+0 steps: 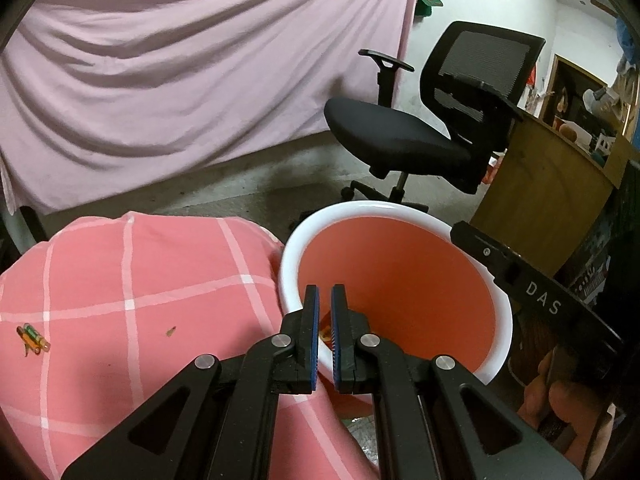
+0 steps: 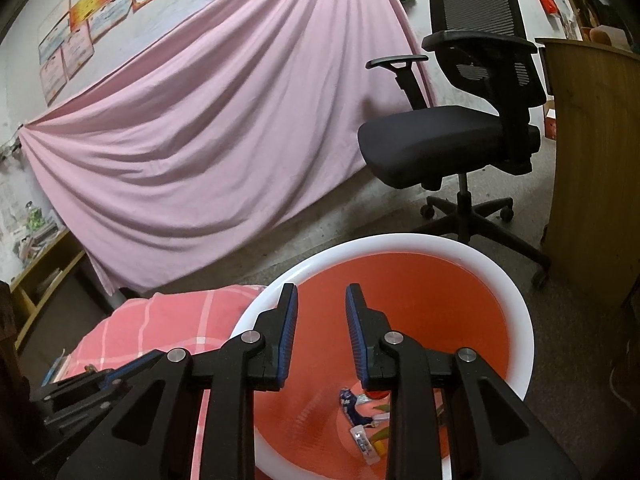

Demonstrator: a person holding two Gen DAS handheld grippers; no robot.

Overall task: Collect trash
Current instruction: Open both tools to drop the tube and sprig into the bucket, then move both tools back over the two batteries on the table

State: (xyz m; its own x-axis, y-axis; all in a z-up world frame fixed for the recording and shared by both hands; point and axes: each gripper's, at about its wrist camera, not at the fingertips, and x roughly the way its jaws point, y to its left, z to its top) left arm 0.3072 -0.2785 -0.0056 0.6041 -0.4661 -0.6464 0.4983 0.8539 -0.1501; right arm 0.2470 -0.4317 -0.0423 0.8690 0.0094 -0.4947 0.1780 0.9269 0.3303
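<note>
An orange trash bin with a white rim [image 1: 400, 210] [image 2: 400, 240] stands on the floor beside a pink checked cloth surface [image 1: 132, 280] [image 2: 176, 316]. My left gripper [image 1: 325, 296] is nearly shut with a narrow gap and nothing in it, at the bin's near-left rim. My right gripper [image 2: 322, 296] is open and empty, over the bin's mouth. Several wrappers [image 2: 360, 412] lie at the bin's bottom. A small green and orange wrapper [image 1: 34, 338] and a small scrap [image 1: 171, 332] lie on the cloth at the left.
A black office chair [image 1: 432, 128] [image 2: 460, 128] stands behind the bin. A wooden desk [image 1: 544, 200] [image 2: 592, 168] is at the right. A pink sheet [image 1: 180, 72] [image 2: 208, 128] hangs at the back. The right gripper's body [image 1: 532, 292] shows beside the bin.
</note>
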